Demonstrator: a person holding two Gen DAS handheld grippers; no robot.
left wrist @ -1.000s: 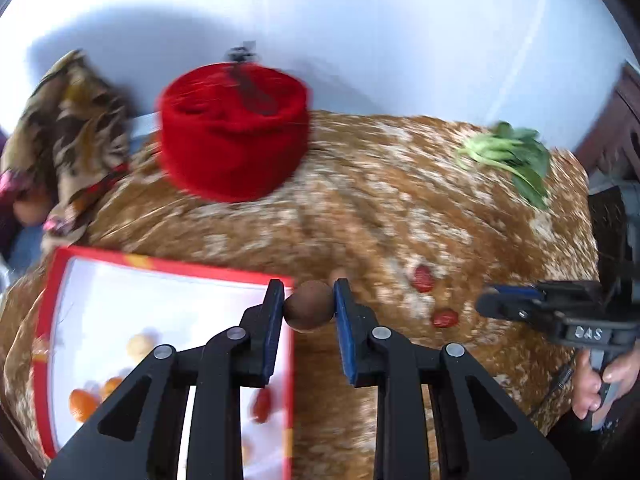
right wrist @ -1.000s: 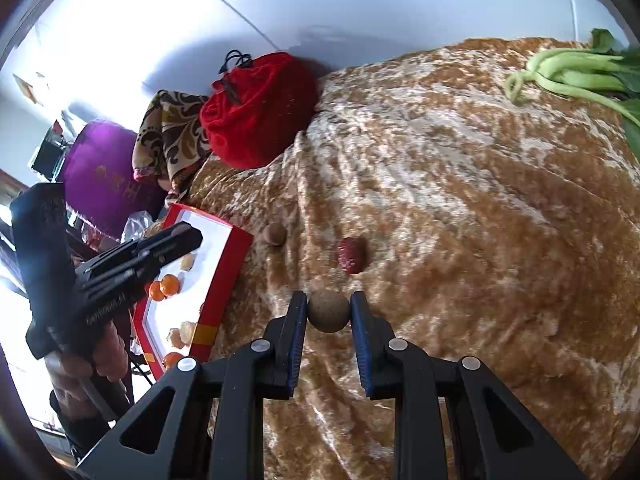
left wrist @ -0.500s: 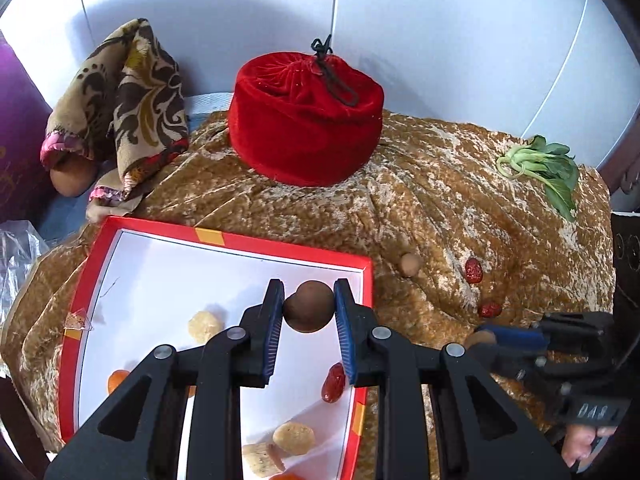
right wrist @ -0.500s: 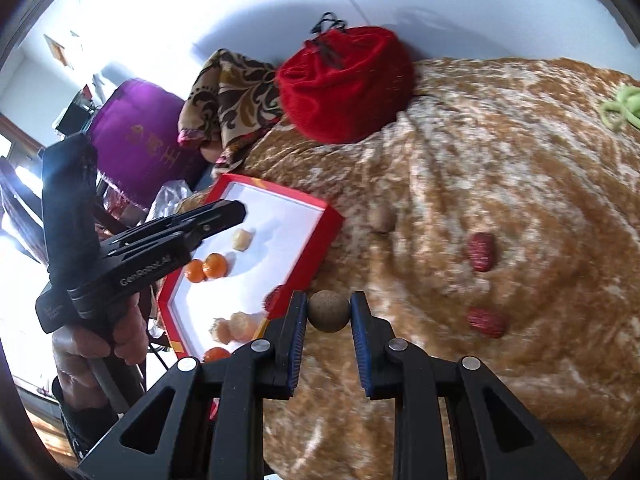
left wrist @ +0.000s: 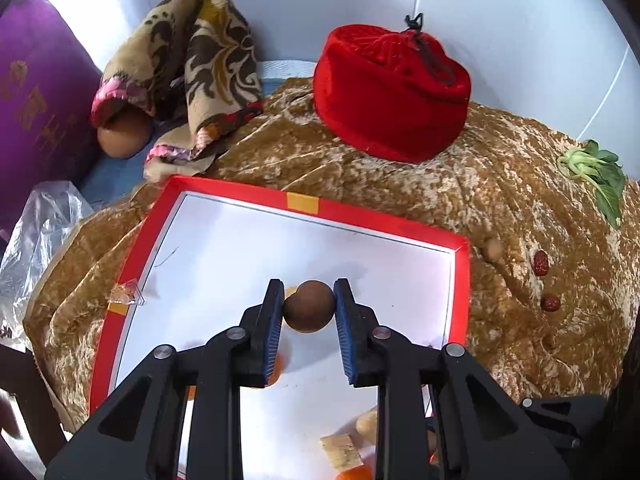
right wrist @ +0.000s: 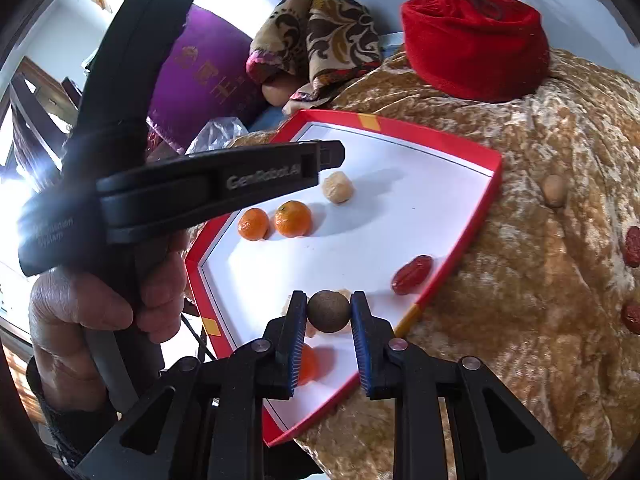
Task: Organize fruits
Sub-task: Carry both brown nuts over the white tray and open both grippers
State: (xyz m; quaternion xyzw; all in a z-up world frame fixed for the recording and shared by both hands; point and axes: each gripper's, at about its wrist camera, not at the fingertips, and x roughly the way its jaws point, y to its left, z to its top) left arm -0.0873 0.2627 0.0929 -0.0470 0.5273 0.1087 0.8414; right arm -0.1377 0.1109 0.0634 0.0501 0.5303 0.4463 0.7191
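Observation:
My left gripper [left wrist: 308, 312] is shut on a round brown fruit [left wrist: 309, 306] and holds it above the white floor of the red-rimmed tray [left wrist: 462, 280]. My right gripper [right wrist: 329, 313] is shut on a second round brown fruit [right wrist: 329, 311] above the tray's near corner [right wrist: 492, 184]. In the tray lie two small oranges [right wrist: 293, 218], a pale round fruit [right wrist: 338, 187], a red date [right wrist: 412, 274] and a few more pieces. On the golden cloth outside lie a tan round fruit [left wrist: 494, 249] and two red dates [left wrist: 541, 262].
A red velvet pouch [left wrist: 390, 92] stands on the golden cloth [left wrist: 500, 184] behind the tray. A patterned scarf [left wrist: 192, 64], a brown egg-like ball [left wrist: 124, 136], a purple cushion [left wrist: 36, 92] and a plastic bag [left wrist: 40, 224] are at the left. Green leaves [left wrist: 596, 172] lie at the right.
Both grippers have moved left from over the cloth to over the tray, each still holding its brown fruit. The left gripper now reaches further over the tray's middle.

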